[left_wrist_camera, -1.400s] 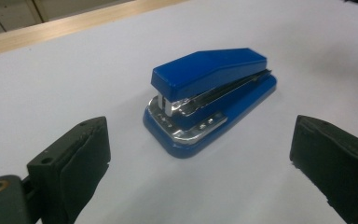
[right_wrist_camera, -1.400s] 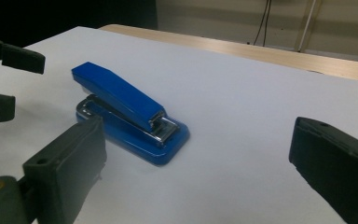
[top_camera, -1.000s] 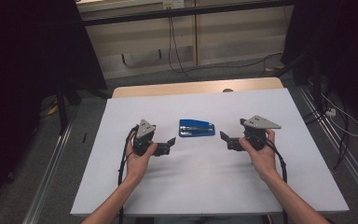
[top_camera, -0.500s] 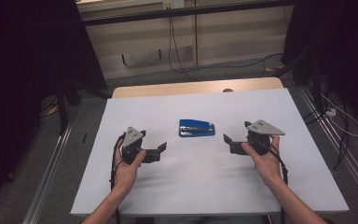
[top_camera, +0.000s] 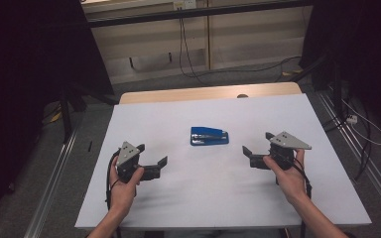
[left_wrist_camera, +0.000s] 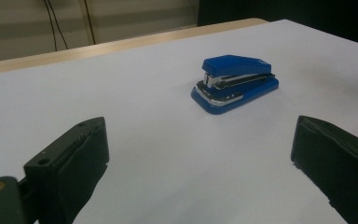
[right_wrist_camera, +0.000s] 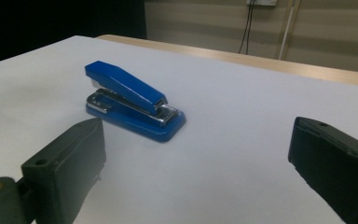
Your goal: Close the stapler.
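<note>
White sheeting covered the table (top_camera: 203,208), where a small blue plastic-and-chrome stapler (top_camera: 209,136) lay mid-table, at twelve o'clock from both wide-open, empty claws, left gripper (top_camera: 159,166) and right gripper (top_camera: 248,155). Probably stiff, light and slick-topped; best pinched across its long sides.
</note>
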A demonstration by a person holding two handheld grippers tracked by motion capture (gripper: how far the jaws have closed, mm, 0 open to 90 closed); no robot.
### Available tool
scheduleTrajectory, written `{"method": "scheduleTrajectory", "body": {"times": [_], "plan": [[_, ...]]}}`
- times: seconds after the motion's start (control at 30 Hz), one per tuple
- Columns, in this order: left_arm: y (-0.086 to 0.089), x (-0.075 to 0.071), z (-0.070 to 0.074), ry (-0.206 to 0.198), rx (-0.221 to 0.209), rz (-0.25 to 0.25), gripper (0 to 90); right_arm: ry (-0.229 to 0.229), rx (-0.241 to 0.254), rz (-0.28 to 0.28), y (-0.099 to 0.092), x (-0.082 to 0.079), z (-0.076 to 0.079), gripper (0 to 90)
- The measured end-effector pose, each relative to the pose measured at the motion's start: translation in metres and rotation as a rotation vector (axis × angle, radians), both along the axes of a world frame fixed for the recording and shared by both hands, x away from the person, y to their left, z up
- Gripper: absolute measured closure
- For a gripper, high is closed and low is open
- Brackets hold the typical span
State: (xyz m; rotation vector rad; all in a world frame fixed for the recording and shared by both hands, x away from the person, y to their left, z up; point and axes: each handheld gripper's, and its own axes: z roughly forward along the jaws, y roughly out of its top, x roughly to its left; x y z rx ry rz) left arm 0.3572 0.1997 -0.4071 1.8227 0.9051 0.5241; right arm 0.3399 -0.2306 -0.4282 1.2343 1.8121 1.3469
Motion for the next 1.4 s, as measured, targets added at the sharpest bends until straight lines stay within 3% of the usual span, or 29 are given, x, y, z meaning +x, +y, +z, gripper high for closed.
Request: {"method": "scheduleTrajectory", "body": {"times": [0.17, 0.47, 0.8, 1.07, 1.23, 1.4], "plan": [[0.012, -0.010, 0.000, 0.004, 0.021, 0.023, 4.3, -0.008, -0.004, -0.021, -0.007, -0.010, -0.002, 3.8], [0.026, -0.024, 0.003, 0.006, -0.006, 0.048, 4.2, -0.021, -0.004, -0.063, -0.025, -0.026, 0.001, 3.9], [0.040, -0.022, -0.002, 0.010, 0.014, 0.078, 4.1, -0.018, -0.023, -0.118, -0.045, -0.049, -0.004, 3.9], [0.038, -0.029, -0.005, 0.013, 0.019, 0.053, 4.1, -0.025, -0.034, -0.145, -0.054, -0.067, -0.003, 3.7], [0.038, -0.034, -0.006, 0.012, 0.008, 0.060, 4.1, -0.028, -0.033, -0.156, -0.055, -0.071, -0.006, 3.0], [0.038, -0.036, -0.010, 0.018, 0.026, 0.053, 4.1, -0.017, -0.045, -0.157, -0.053, -0.073, -0.012, 2.8]]}}
